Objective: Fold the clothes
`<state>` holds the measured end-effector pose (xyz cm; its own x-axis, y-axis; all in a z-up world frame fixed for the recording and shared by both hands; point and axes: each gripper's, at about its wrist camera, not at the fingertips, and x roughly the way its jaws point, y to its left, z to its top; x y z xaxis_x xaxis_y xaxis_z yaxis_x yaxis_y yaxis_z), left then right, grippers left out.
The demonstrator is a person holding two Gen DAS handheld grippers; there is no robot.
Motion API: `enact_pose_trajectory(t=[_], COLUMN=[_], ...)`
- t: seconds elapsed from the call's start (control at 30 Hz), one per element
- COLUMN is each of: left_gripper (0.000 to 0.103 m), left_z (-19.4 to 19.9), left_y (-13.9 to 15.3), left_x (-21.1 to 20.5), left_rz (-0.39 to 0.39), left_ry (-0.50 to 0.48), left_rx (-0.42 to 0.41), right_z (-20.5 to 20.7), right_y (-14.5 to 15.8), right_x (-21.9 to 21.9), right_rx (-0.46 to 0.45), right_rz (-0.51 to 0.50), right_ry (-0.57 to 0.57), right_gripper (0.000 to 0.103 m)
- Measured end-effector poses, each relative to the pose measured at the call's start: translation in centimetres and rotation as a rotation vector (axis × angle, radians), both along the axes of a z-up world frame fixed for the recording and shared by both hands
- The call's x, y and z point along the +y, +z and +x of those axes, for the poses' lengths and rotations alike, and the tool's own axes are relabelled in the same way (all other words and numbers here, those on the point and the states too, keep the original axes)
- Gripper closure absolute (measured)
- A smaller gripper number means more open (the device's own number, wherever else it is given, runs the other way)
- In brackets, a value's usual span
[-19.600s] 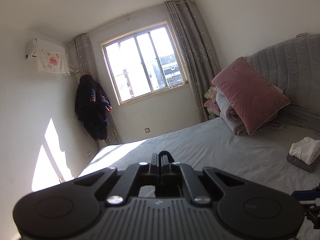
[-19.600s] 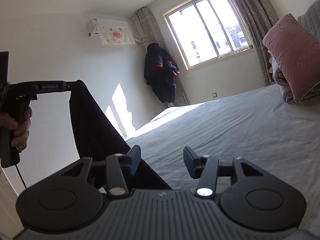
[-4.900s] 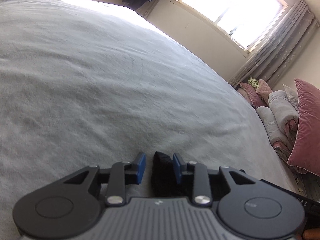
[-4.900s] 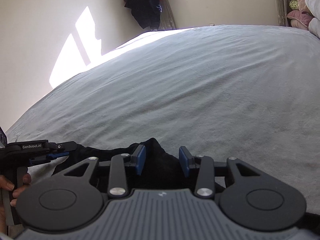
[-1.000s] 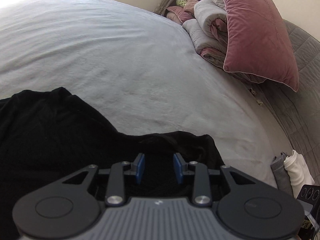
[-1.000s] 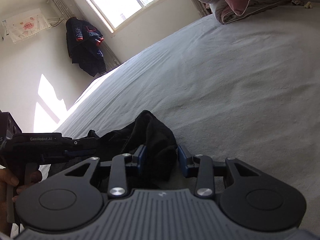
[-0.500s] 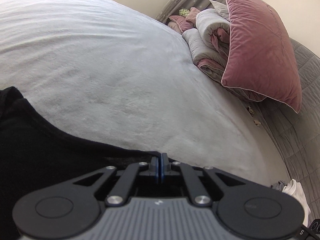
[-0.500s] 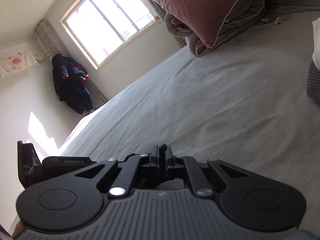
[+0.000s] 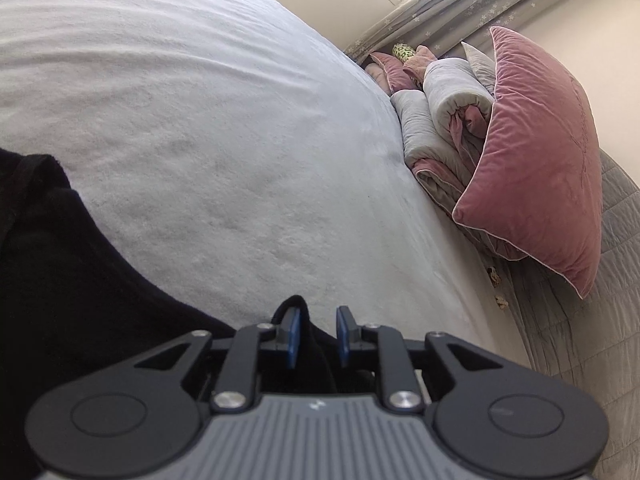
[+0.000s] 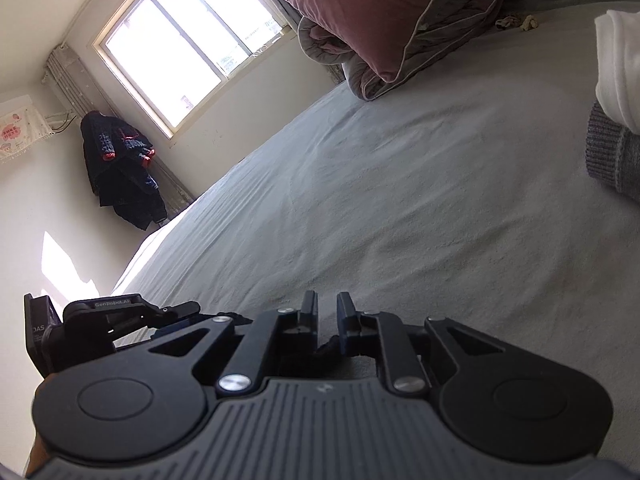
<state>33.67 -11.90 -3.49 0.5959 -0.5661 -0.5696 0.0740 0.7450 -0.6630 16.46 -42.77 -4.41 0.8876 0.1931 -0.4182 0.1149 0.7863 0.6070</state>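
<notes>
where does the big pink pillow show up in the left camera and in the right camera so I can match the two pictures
Left wrist view: the pink pillow stands at the right edge, leaning on the rolled grey bedding.
Right wrist view: the pink pillow is at the top centre, cut off by the frame, on the same bedding.
Shared landmark: the grey bed sheet, which fills the middle of both views.

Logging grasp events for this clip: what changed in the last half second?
Both grippers opened. The left gripper, shut half a second ago, now has parted jaws with a peak of the black garment between them; the right gripper parted too, with dark cloth low in its gap. The garment, grey bedsheet and pink pillow stayed put.
</notes>
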Motion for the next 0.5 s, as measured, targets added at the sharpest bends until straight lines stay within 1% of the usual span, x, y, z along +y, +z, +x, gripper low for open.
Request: enact_pose_trajectory(t=[0.03,0.17,0.2,0.23,0.27,0.4,0.5], left_gripper=[0.076,0.076,0.079,0.095,0.101,0.102,0.102], left_z=[-0.2,-0.8,-0.8,-0.9,-1.0,-1.6,-1.4], left_y=[-0.1,-0.4,-0.3,-0.2,0.0,1.4,1.9], left_x=[-0.3,-1.4,-1.7,-2.0,-2.2,-1.5,-1.0], left_rz=[0.012,0.066,0.079,0.092,0.092,0.038,0.027], left_ry=[-0.004,-0.019,-0.025,-0.031,-0.040,-0.021,0.006], left_rx=[-0.003,-0.027,-0.035,-0.043,-0.051,-0.114,-0.134], right_z=[0.1,0.4,0.4,0.3,0.2,-0.9,-1.4], right_y=[-0.1,-0.2,-0.1,0.1,0.3,1.3,1.8], right_x=[0.3,1.6,1.9,2.1,2.2,1.2,0.4], right_rx=[0.006,0.011,0.009,0.006,0.001,-0.049,-0.066], right_rz=[-0.005,-0.034,-0.049,-0.071,-0.088,-0.117,-0.138], right_ry=[0.008,0.067,0.076,0.074,0.066,-0.023,-0.079], right_gripper=[0.079,0.079,0.085,0.102,0.102,0.102,0.102])
